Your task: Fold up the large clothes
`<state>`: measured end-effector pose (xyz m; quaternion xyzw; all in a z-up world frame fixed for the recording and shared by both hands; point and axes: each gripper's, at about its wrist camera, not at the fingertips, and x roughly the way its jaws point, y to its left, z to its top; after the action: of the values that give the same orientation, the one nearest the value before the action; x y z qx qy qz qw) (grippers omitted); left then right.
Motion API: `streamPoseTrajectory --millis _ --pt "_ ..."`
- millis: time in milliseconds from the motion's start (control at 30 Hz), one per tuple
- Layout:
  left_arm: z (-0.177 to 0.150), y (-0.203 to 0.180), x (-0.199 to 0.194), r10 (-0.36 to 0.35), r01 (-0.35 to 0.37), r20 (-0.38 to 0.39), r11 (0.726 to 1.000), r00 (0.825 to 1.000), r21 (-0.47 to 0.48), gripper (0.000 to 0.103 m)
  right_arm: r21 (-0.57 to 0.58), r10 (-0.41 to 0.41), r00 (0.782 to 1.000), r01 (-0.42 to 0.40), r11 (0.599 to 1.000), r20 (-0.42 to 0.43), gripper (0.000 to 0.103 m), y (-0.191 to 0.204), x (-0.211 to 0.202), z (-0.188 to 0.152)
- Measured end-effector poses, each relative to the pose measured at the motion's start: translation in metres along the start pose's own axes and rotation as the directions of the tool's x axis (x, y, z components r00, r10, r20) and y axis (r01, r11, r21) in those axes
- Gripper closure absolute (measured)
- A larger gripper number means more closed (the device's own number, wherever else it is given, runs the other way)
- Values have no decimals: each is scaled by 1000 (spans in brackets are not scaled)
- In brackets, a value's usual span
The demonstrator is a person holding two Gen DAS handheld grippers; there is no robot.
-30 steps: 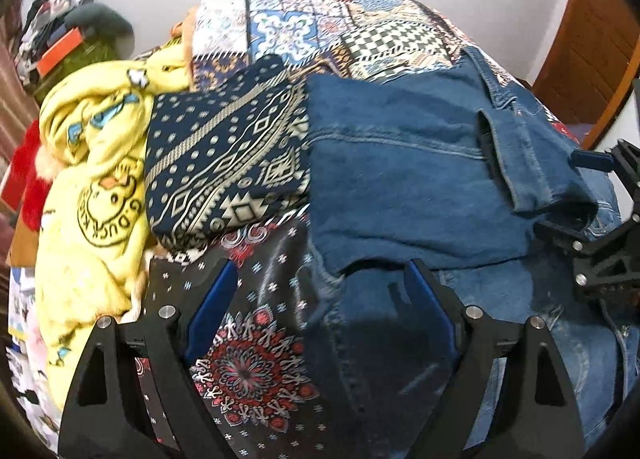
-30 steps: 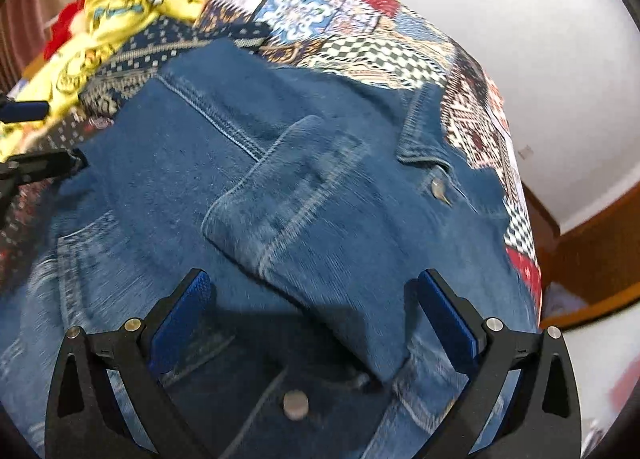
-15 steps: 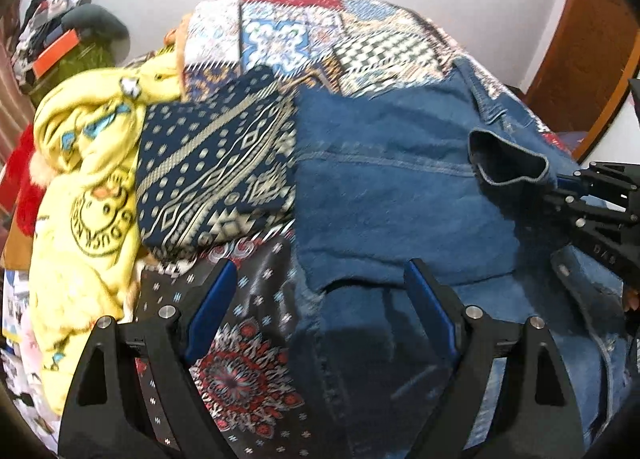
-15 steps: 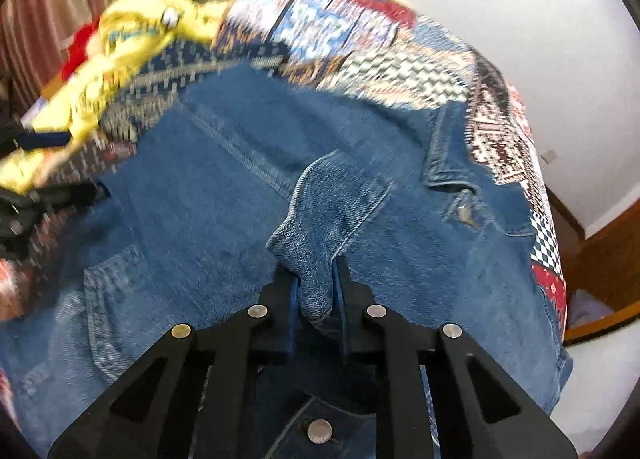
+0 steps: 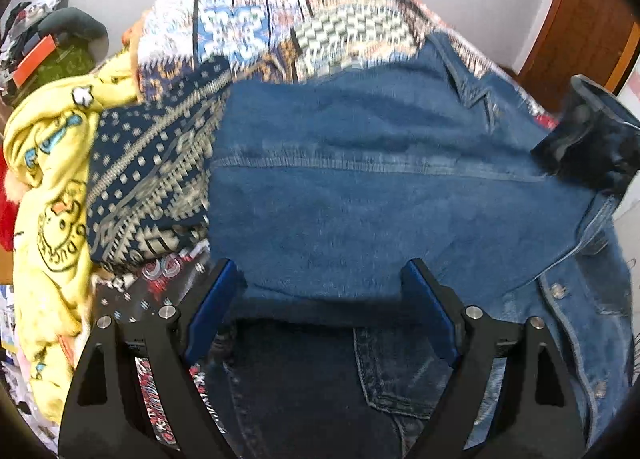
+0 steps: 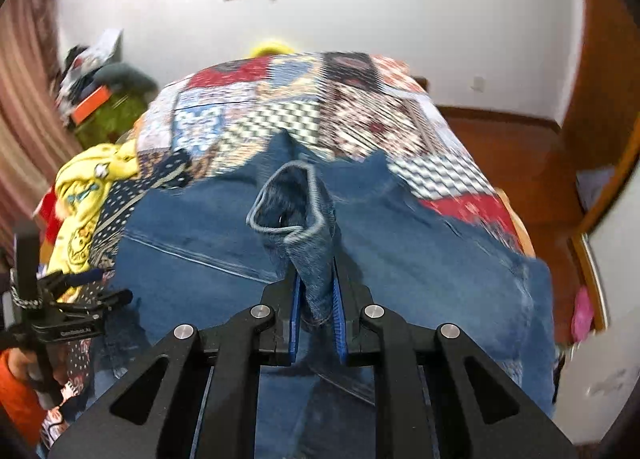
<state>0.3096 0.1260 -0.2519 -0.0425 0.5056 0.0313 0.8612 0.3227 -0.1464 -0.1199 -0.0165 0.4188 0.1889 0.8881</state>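
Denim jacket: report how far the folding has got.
Done: little. The denim jacket is spread on the patchwork bed cover, with one flap laid over its lower part. In hand: the right claw is shut on the sleeve cuff and holds it raised off the jacket. The left claw hangs open over the near edge, gripping nothing. Left: folding that sleeve in, then the body.

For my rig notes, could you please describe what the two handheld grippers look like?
Both are matte black frames with triangular cut-outs and silver bolt heads. Each finger carries a flat blue pad. That holds for the left gripper and the right gripper. Seen from the right wrist, the left one bears small white lettering, unreadable.
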Motion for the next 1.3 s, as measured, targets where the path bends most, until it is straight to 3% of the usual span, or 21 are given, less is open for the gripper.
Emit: streamPoseTrajectory --millis 67,167,433,633,700,767,867,1133,1300 --pt "-6 0 10 16 -16 -26 1000 1000 1 17 48 -7 1000 8 999 -15 91 -18 0 -11" --pt "-11 1 12 25 -25 -8 1000 1000 -2 13 108 -10 999 15 994 -49 91 -41 5 -22" --pt "-15 -4 8 55 -55 -14 999 998 3 12 224 52 985 -15 974 -162 92 -84 19 -58" --pt "-16 -14 -11 73 -72 -22 997 997 34 12 214 1 990 29 976 -139 89 -98 -7 -62" --pt "-14 -20 -24 60 -60 2 997 998 40 12 218 -17 992 44 975 -121 79 -108 -19 -62" --pt "-9 -26 -38 44 -46 35 998 998 43 12 258 -37 994 62 964 -102 35 -124 -34 -63" --pt "0 -39 -63 1 -5 88 999 996 43 12 318 -78 996 87 944 -41 26 -146 -57 -69" --pt "12 -73 -100 -122 114 158 992 980 62 11 552 -19 996 67 831 -91 24 -211 -69 -114" --pt "8 -94 -106 -127 112 162 989 979 98 11 705 131 982 5 709 -139 24 -243 -34 -155"
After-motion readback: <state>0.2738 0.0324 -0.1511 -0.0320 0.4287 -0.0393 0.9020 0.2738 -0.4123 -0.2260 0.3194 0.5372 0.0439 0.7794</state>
